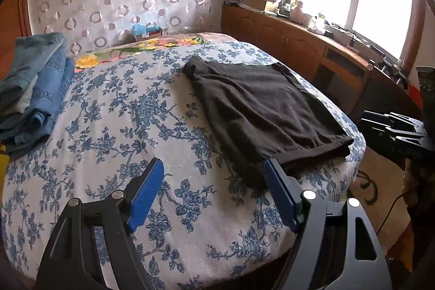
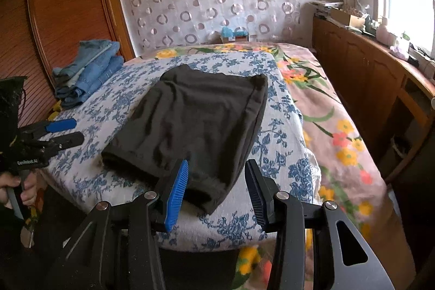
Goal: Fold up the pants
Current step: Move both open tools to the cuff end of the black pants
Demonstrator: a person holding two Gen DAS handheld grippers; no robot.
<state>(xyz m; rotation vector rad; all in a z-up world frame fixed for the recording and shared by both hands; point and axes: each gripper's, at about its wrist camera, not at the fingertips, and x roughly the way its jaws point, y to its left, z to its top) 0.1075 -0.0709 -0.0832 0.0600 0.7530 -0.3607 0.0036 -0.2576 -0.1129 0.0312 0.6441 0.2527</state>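
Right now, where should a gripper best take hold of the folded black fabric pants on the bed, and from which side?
Probably the folded black fabric pants at their near corner, overhanging the blue-flowered white cover. Come from the bed's near edge; the open right gripper already faces it.

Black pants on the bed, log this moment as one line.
stage: folded | black pants: flat on floral sheet | left tool: open, empty | right tool: open, empty, at near edge | jeans stack: far left
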